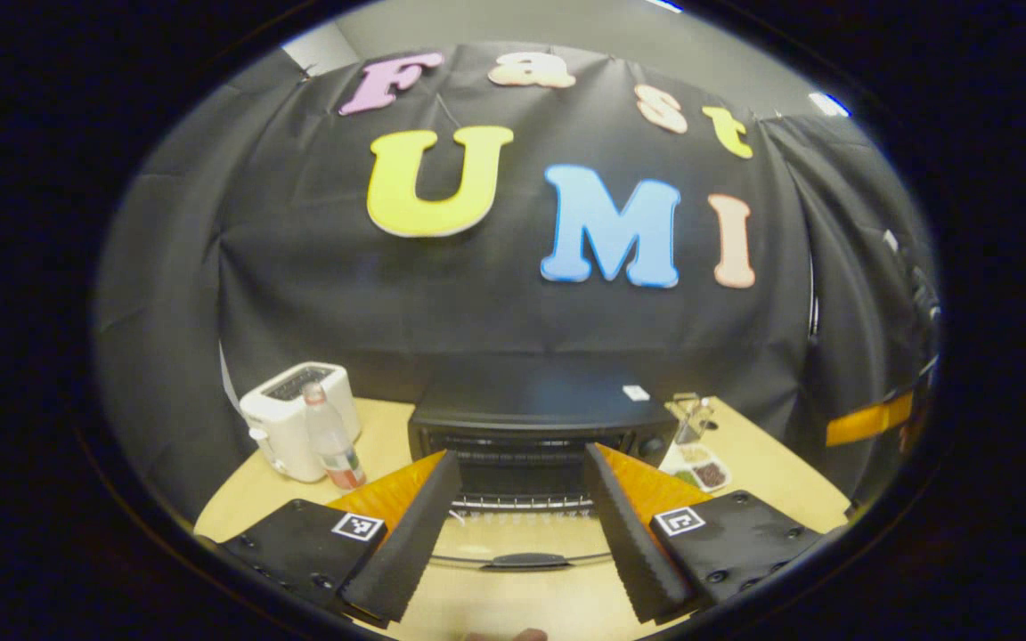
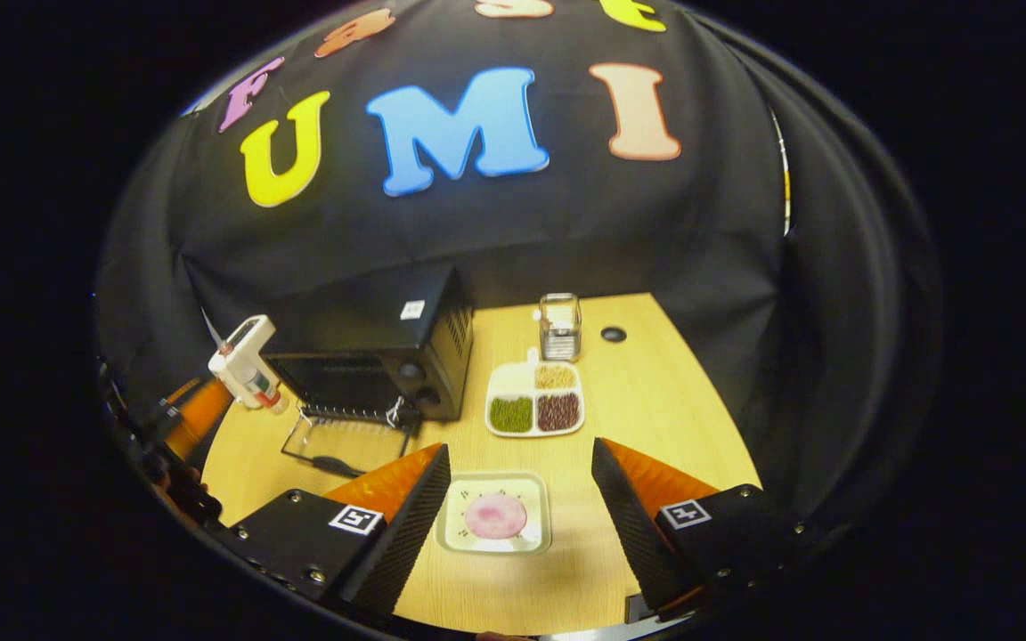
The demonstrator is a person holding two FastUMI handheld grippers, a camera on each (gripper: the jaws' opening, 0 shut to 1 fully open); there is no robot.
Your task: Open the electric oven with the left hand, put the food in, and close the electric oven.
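Your table [image 2: 655,418] carries everything, a pale wood top running back to the black cloth wall. On it the black oven [image 1: 531,414] sits at the back, and its glass door [image 1: 522,539] lies folded down flat toward you, the dark handle at its front edge and the wire rack showing inside the mouth. In the right gripper view the same oven [image 2: 370,338] stands left of centre with its door [image 2: 344,441] down. A white toaster [image 1: 295,418] stands to the oven's left with a clear bottle [image 1: 332,436] just in front of it. To the oven's right you have a divided tray [image 2: 535,401] of beans and grains, and a small glass jar [image 2: 559,325] behind it. The food, a pink round piece [image 2: 495,516], rests on a small square plate [image 2: 535,494] near the front edge. Your left gripper [image 1: 522,463] has its fingers spread wide, holding nothing, lined up with the open door. Your right gripper [image 2: 520,458] is likewise spread apart, empty, with the plate lying between its fingers, which look clear of it.
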